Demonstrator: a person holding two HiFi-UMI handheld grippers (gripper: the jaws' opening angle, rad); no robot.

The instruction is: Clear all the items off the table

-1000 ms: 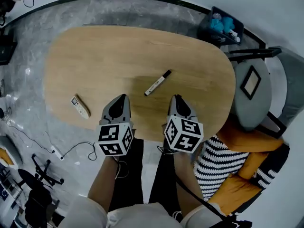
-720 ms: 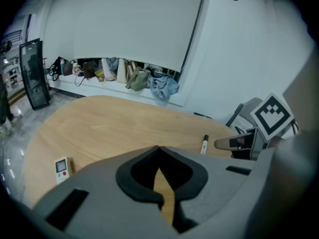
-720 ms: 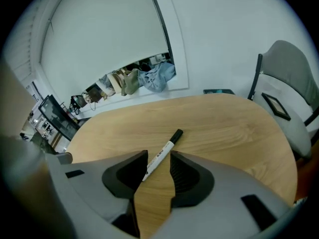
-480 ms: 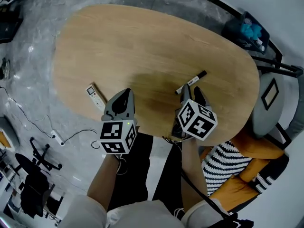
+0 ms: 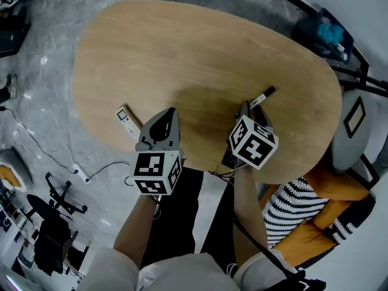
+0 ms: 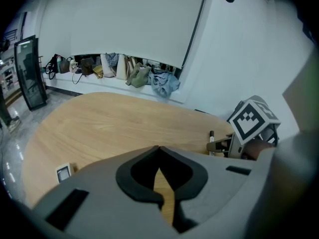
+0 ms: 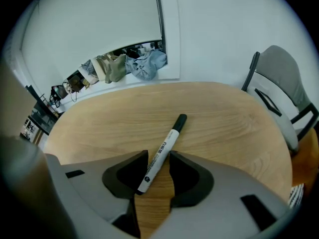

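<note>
A black-capped white marker (image 7: 162, 153) lies on the oval wooden table (image 5: 200, 47). My right gripper (image 7: 158, 156) points down over it, open. Its jaws have just been closing in, and the marker's lower half lies between them on the wood. In the head view only the marker's capped end (image 5: 262, 97) shows beyond the right gripper (image 5: 244, 107). A small white remote (image 5: 127, 120) lies near the table's left front edge. My left gripper (image 5: 168, 113) hangs to the right of it, shut and empty, its tips (image 6: 158, 148) meeting. The remote (image 6: 64, 173) shows at the lower left of the left gripper view.
A grey chair (image 5: 354, 126) stands at the table's right end, with an orange and striped cushion (image 5: 303, 205) below it. A dark basket (image 5: 324, 35) of blue items sits on the floor beyond. Cables (image 5: 73, 168) run over the floor at the left.
My right gripper went forward and down from the table's front edge onto the marker, and its jaws now straddle it. The left gripper shifted a little toward the remote.
</note>
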